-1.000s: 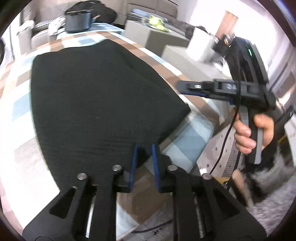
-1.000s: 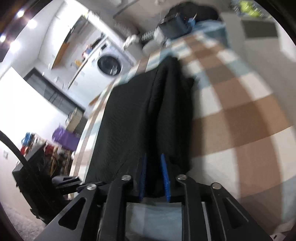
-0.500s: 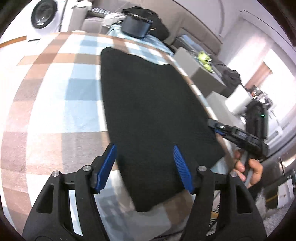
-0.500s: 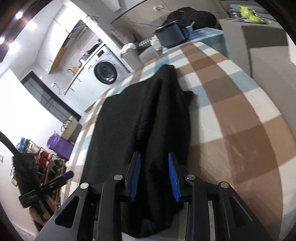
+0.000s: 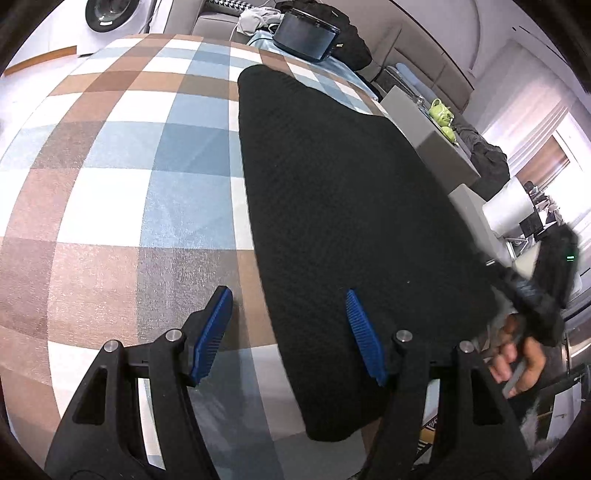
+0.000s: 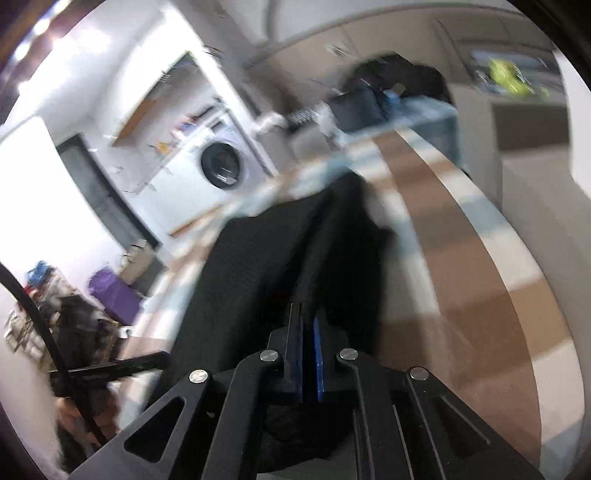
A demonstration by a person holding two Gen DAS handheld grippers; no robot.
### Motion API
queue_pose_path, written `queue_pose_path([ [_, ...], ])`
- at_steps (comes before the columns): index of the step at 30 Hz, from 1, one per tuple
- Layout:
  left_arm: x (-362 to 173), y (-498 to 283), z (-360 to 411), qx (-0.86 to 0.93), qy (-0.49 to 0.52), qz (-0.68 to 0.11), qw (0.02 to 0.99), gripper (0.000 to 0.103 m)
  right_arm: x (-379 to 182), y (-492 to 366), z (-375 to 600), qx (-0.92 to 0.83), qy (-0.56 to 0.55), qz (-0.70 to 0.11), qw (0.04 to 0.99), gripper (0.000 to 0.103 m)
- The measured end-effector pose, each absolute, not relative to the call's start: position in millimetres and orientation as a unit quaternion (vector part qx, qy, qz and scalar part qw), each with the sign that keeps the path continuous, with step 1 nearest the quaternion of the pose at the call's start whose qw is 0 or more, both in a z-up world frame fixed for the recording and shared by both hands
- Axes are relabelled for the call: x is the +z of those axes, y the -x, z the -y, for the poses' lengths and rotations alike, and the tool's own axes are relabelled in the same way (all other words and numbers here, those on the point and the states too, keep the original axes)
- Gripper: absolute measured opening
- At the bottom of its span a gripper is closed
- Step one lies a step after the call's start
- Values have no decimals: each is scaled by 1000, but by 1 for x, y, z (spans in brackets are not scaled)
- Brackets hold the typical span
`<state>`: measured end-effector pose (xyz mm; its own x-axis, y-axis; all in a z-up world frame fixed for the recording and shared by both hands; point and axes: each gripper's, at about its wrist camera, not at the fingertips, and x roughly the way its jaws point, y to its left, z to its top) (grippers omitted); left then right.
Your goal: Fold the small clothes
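Note:
A black knitted garment lies flat on a checked blue, brown and white cloth. My left gripper is open and empty above the garment's near left edge. In the left wrist view my right gripper shows blurred at the garment's right edge. In the right wrist view my right gripper is shut on a raised fold of the black garment; that view is blurred by motion.
A black bin stands at the far end of the cloth. A grey block with a green teapot stands to the right. A washing machine stands beyond the table.
My left gripper let go of the garment's edge, opened wide and rose. My right gripper opened half a second ago and has now shut on a fold, lifting it.

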<state>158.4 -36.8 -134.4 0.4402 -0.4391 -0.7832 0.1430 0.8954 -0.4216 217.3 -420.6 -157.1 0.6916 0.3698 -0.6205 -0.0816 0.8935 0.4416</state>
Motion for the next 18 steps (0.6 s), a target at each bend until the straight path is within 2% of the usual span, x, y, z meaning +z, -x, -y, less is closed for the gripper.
queue_pose_path([
  [3, -134, -157, 38, -173, 130, -500, 838, 61, -178, -224, 418, 108, -193, -423, 879, 8],
  [5, -134, -158, 43, -175, 121, -501, 839, 61, -175, -221, 420, 114, -208, -424, 874, 12],
  [7, -135, -157, 48, -179, 118, -501, 839, 61, -170, -216, 426, 123, -229, -421, 869, 30],
  [9, -135, -158, 53, -185, 112, -499, 839, 61, -168, -209, 434, 140, -262, -418, 858, 40],
  [11, -135, -158, 61, -183, 101, -498, 841, 61, -167, -202, 441, 155, -295, -410, 849, 46],
  [13, -134, -158, 67, -182, 94, -498, 843, 53, -165, -198, 443, 158, -307, -411, 844, 66],
  [14, -134, -158, 70, -179, 87, -497, 845, 49, -163, -196, 441, 154, -302, -411, 846, 67],
  [16, -134, -159, 75, -167, 66, -493, 851, 31, -159, -194, 430, 144, -264, -411, 860, 67],
  [18, -135, -160, 76, -164, 58, -491, 854, 26, -159, -195, 417, 142, -229, -418, 868, 67],
])
